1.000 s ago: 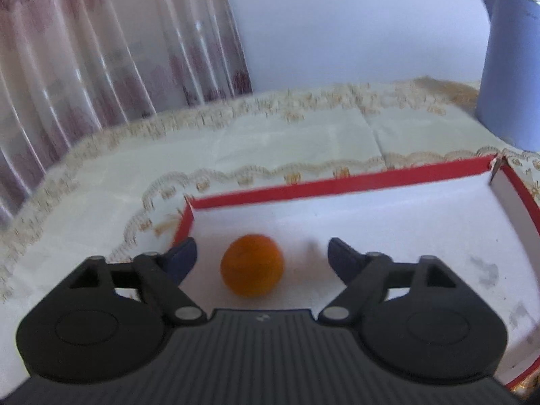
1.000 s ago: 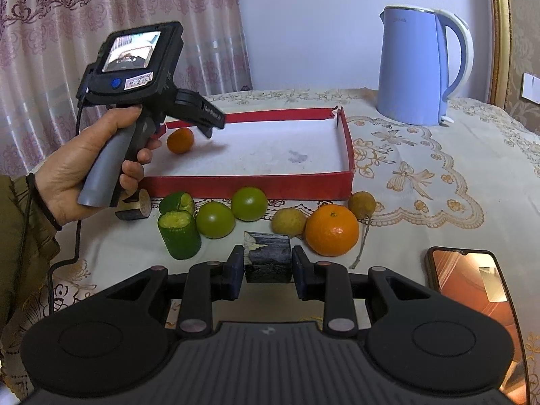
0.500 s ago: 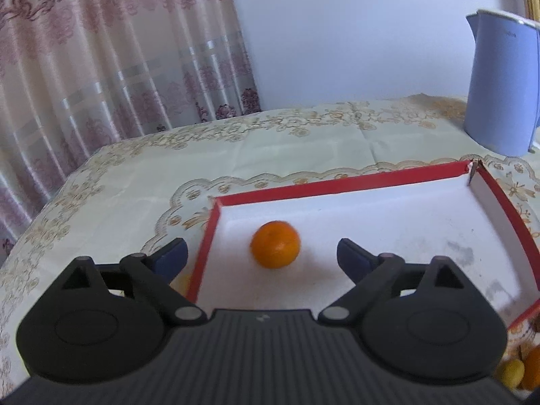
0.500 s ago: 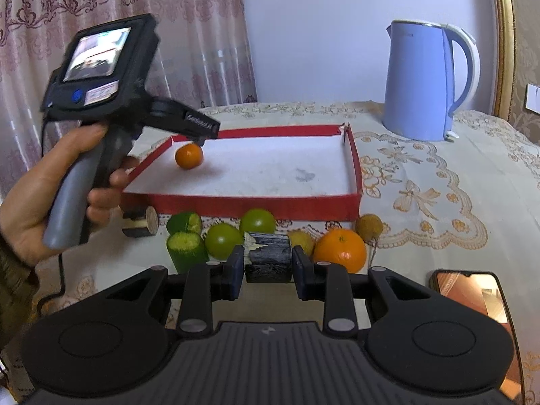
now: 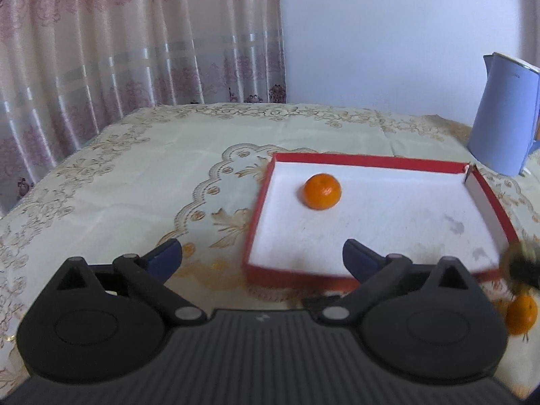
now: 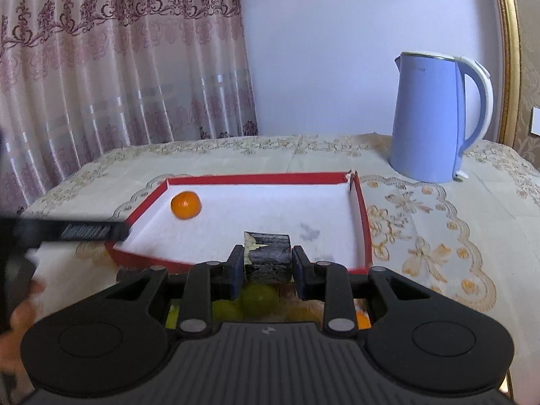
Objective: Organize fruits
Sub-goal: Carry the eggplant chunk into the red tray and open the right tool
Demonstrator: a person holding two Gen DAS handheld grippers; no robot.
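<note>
Below the right tool (image 6: pixel 267 265), green fruits (image 6: pixel 258 298) sit half hidden.

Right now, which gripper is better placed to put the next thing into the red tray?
Probably the right gripper. It is shut on a dark, cut cylindrical chunk at the near edge of the red-walled, white-floored tray. The left gripper is open, holds nothing, and sits outside the tray.

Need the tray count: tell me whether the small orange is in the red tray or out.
In. The small orange sits on the white floor inside the red tray.
</note>
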